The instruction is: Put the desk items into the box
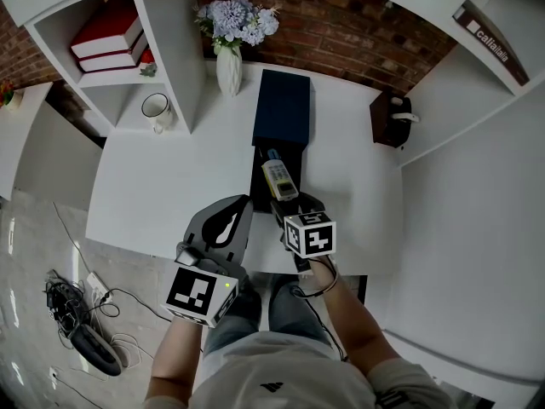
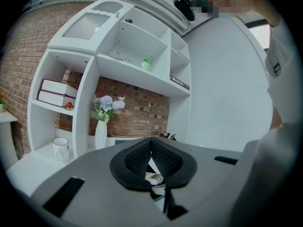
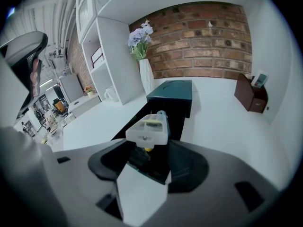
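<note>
A dark teal box stands on the white desk (image 1: 153, 194), its lid part (image 1: 283, 107) at the back and its open dark inside (image 1: 262, 170) towards me. My right gripper (image 1: 282, 204) is shut on a white hand-held device (image 1: 278, 179) with yellow and blue parts, held over the open box. The right gripper view has the device (image 3: 149, 129) sticking out past the right gripper (image 3: 144, 151), above the box (image 3: 173, 91). My left gripper (image 1: 239, 202) hovers just left of the box near the desk's front edge; the left gripper (image 2: 151, 142) is shut with nothing in it.
A white vase of pale flowers (image 1: 229, 62) stands behind the box. A white mug (image 1: 157, 109) sits in the shelf unit at the back left, with books (image 1: 106, 37) above it. A brown holder (image 1: 390, 119) is at the back right. Cables (image 1: 81, 322) lie on the floor.
</note>
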`<act>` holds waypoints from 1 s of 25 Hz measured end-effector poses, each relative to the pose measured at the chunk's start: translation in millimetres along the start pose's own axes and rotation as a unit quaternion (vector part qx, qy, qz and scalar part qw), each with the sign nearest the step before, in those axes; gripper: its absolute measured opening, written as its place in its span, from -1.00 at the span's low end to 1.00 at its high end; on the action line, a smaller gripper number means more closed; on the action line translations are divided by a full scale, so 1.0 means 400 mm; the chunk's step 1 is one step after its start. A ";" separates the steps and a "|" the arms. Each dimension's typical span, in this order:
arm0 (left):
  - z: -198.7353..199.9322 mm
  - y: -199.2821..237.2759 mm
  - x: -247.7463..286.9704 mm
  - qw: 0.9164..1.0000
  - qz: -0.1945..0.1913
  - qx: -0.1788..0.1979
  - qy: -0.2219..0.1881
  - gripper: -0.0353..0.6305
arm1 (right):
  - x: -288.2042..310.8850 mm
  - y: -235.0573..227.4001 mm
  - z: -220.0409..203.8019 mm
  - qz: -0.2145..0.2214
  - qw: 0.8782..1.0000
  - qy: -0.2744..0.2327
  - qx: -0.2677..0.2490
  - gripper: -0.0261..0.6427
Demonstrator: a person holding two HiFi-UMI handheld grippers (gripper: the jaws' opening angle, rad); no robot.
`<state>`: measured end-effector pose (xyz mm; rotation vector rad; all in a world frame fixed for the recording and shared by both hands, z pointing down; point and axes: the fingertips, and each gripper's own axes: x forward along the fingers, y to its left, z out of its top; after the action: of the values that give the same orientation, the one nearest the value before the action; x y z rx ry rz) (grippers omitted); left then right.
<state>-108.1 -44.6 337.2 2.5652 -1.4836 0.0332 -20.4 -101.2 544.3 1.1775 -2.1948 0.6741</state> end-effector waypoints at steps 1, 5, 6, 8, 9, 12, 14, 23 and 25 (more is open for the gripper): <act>0.001 -0.001 0.001 1.000 -0.001 0.000 0.000 -0.86 | -0.002 0.000 -0.002 0.000 1.000 0.001 0.001 -0.21; 0.000 -0.005 0.004 1.000 -0.005 0.000 0.001 -0.86 | -0.007 -0.004 -0.008 0.000 1.000 0.003 0.004 -0.21; 0.000 -0.006 0.004 1.000 -0.006 0.000 0.001 -0.86 | -0.009 -0.004 -0.011 0.000 1.000 0.004 0.005 -0.21; -0.001 -0.007 0.004 1.000 -0.007 0.001 0.001 -0.86 | -0.012 -0.004 -0.019 -0.001 1.000 0.008 0.009 -0.21; -0.003 -0.007 0.004 1.000 -0.008 0.000 0.002 -0.86 | -0.014 -0.002 -0.022 0.000 1.000 0.010 0.009 -0.21; -0.002 -0.011 0.004 1.000 -0.012 0.001 0.001 -0.86 | -0.020 0.007 -0.030 0.006 1.000 0.015 0.007 -0.21; -0.002 -0.015 0.005 1.000 -0.014 0.003 -0.001 -0.86 | -0.025 0.011 -0.036 0.010 1.000 0.018 0.004 -0.21; 0.005 -0.036 0.002 1.000 -0.024 0.006 -0.002 -0.86 | -0.051 0.012 -0.019 0.012 1.000 -0.001 0.012 -0.21; 0.007 -0.039 0.000 1.000 -0.024 0.008 -0.002 -0.86 | -0.054 0.016 -0.021 0.019 1.000 -0.003 0.021 -0.22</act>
<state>-94.7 -37.5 332.3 2.6143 -1.4273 0.0327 -13.8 -80.1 534.8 1.1635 -2.2226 0.7363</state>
